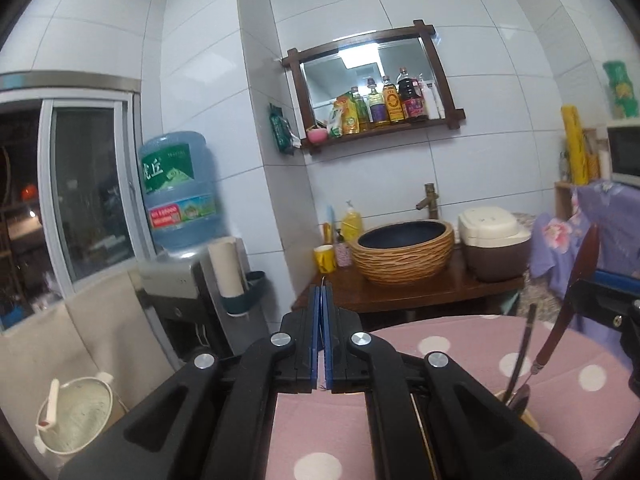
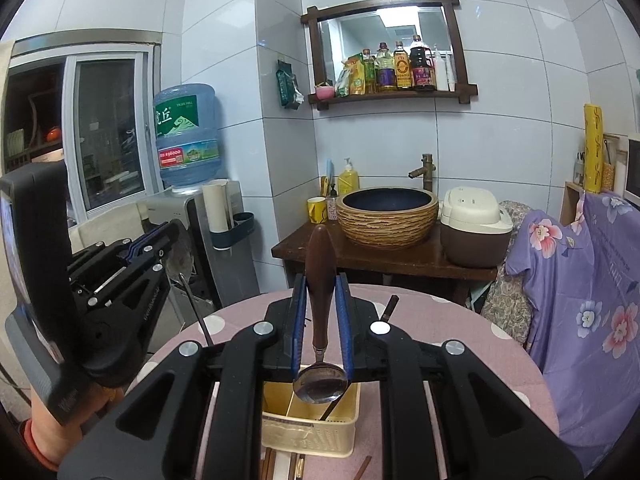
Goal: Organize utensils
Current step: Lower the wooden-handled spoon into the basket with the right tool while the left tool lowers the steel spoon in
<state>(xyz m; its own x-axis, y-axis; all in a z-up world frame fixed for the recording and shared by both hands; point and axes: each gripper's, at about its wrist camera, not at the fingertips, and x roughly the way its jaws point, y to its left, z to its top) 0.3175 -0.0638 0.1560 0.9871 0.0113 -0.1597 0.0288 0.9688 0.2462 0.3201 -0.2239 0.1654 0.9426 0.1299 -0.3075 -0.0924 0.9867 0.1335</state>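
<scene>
Presently: right gripper (image 2: pixel 321 288) clamps a wooden-handled spoon (image 2: pixel 320 376) by its handle, bowl hanging down over the cream divided holder (image 2: pixel 308 428) on the polka-dot table (image 2: pixel 420 320). Left gripper (image 1: pixel 321 312) is fully closed; whether it pinches the thin wire at its tips, I cannot tell.

Risks: spoon may swing, catch the holder's rim or divider, or slip.

Count: one spoon held; one dark-handled utensil (image 1: pixel 520 364) standing in holder; several chopsticks (image 2: pixel 268 464) loose, number unclear.
</scene>
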